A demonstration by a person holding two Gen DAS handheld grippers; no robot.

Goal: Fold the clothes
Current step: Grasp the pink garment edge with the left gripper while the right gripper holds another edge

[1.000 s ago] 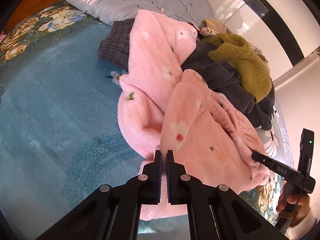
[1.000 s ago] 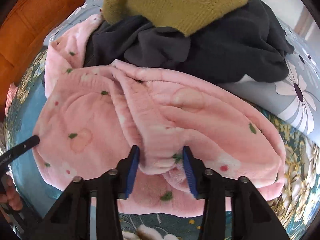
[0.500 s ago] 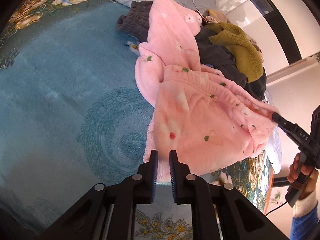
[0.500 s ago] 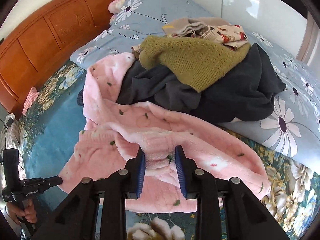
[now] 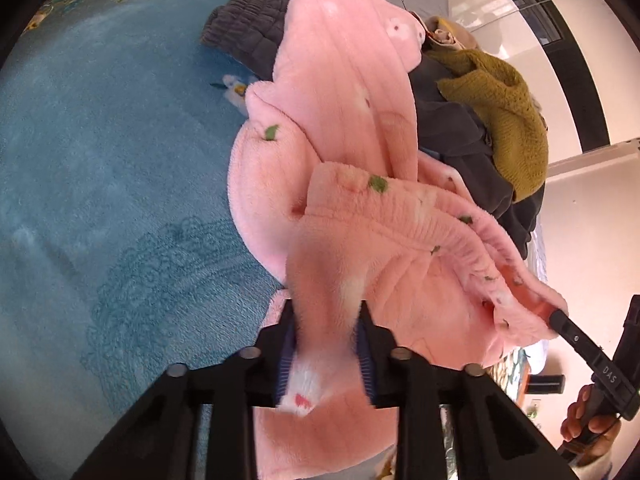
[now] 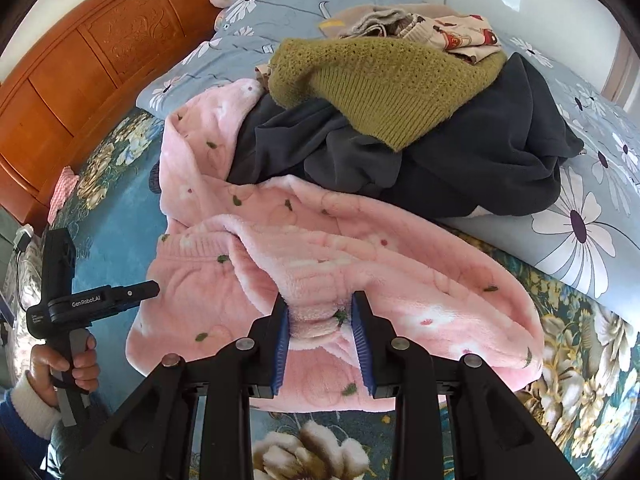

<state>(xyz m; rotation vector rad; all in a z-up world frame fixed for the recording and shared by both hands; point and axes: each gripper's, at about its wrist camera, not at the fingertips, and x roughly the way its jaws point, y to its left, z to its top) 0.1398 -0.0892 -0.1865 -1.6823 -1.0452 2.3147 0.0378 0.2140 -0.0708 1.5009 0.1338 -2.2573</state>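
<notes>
Since half a second ago, pink fleece garment had entered the left claw, which gripped a fold. Right claw held its ribbed edge. It lay on the bed, against a dark garment.

The pink garment looks like soft fluffy fleece, the olive sweater is a coarse knit, and the headboard is glossy carved wood

Black gripper (blue pads), silver screws.
</notes>
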